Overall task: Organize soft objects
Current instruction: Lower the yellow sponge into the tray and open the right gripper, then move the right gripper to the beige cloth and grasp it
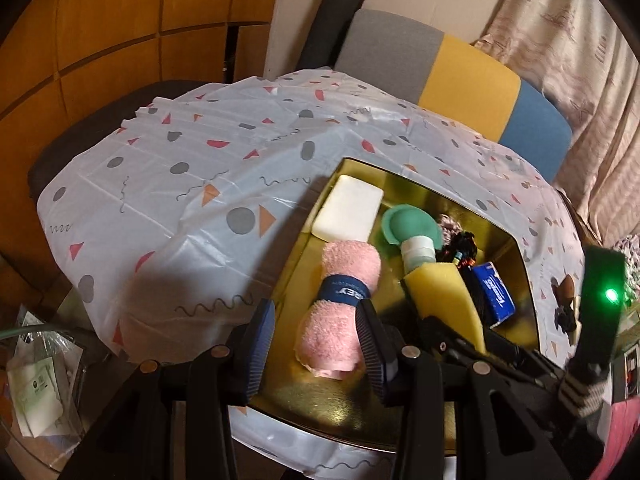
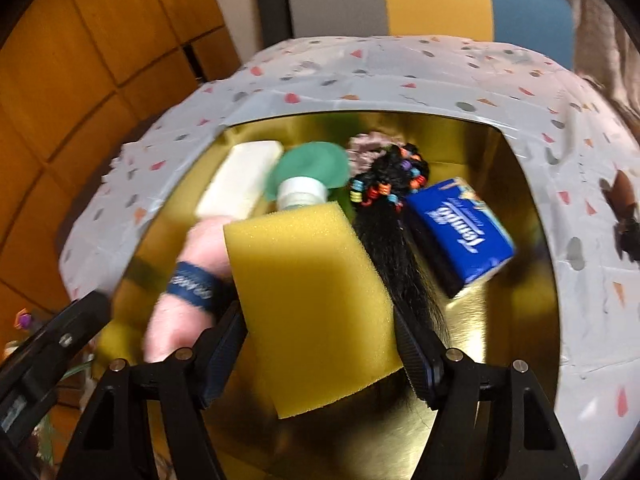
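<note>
Your right claw (image 2: 320, 330) grips the yellow sponge (image 2: 312, 304) above the gold tray (image 2: 516, 320), not yet set down. Towel roll (image 1: 340, 308), soap, tissues already lie inside; your left claw (image 1: 316, 344) stands open around the towel.

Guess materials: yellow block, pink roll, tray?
Yellow block: open-cell foam sponge, matte; fine pores pit its faces. Pink roll: terry cloth, judging by its fuzzy looped nap, cinched by a navy woven-looking band. Tray: shiny gold, mirror-like with brushed streaks; metal or foil-faced card, can't tell.
</note>
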`<state>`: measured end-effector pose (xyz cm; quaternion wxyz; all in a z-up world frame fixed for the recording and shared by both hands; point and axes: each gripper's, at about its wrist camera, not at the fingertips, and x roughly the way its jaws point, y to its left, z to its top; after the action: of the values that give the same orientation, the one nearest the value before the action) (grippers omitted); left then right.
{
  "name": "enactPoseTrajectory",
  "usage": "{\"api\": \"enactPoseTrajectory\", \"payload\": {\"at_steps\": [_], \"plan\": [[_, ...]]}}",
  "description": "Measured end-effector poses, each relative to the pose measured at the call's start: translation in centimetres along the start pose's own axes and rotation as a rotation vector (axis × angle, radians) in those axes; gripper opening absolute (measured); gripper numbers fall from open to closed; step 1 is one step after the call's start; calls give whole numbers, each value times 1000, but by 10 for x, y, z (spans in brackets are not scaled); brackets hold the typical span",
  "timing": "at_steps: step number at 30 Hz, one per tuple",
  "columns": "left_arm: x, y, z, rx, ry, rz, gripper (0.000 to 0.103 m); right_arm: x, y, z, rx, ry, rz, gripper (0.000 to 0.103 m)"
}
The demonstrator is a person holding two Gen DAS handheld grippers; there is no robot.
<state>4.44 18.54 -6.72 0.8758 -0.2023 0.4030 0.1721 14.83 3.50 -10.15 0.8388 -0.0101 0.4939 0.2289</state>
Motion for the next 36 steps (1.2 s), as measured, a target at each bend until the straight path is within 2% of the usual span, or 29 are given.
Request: {"api": "enactPoseTrajectory", "payload": {"at_steps": [3, 6, 14, 18, 24, 30, 36], "plan": [[0, -3, -1, 10, 5, -12, 42, -1, -9, 1, 28, 31, 43, 79], [1, -4, -1, 6, 12, -25, 42, -13, -10, -5, 38, 10, 95, 91], [-3, -13, -4, 21, 3, -93, 42, -62, -34, -23, 73, -115, 152, 93], [-6, -28, -9, 65, 2, -122, 42, -84, -48, -25, 57, -190, 88, 93], [-6, -60, -21, 141, 38, -203, 42, -101, -87, -21, 91, -244, 10, 93], [-6, -100, -36, 218, 72, -271, 42, -108, -130, -29, 158, -242, -50, 93], [-6, -126, -47, 257, 106, -306, 42, -105, -153, -40, 174, -225, -95, 93]]}}
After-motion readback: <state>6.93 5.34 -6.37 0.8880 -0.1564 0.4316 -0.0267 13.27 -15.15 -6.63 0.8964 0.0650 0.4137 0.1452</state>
